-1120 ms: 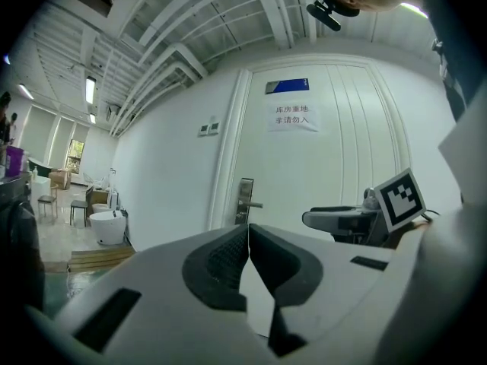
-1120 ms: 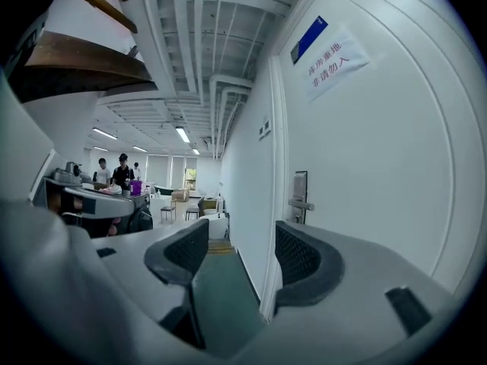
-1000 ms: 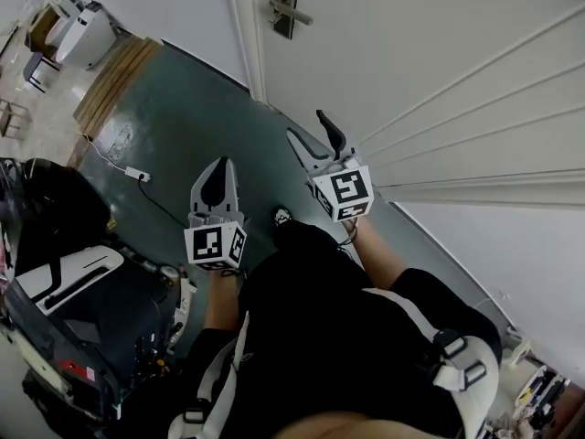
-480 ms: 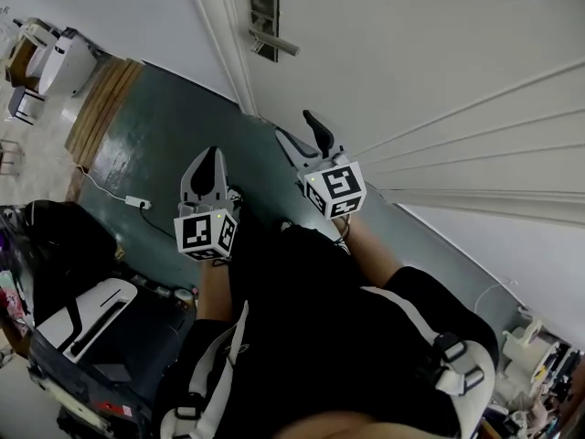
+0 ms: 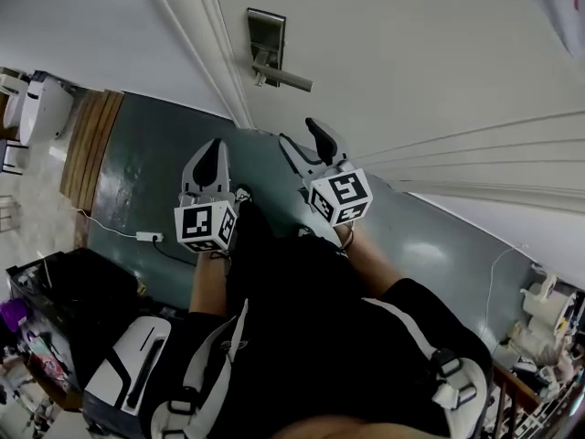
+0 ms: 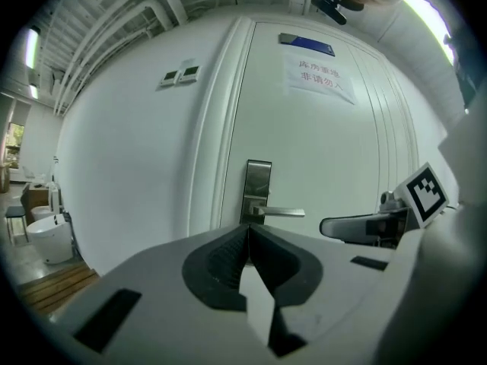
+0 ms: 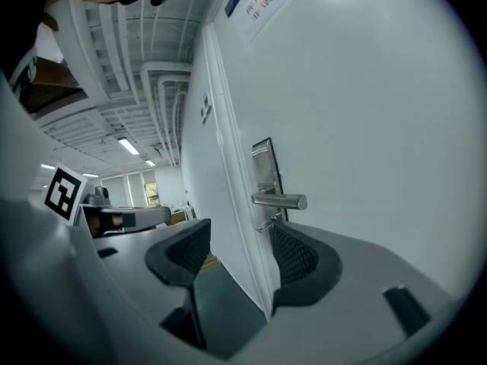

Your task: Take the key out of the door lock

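Key: small, silver, sticking out of lock plate under lever handle. Seen only in right gripper view. Right gripper released, empty. Left gripper clenched, empty.

Soft, even indoor light falls on the white door. I see ceiling strip lamps glaring in the right gripper view. Both gripper views bulge heavily and go black at the corners; the head view stays sharp.

key sticks out of the silver door lock.
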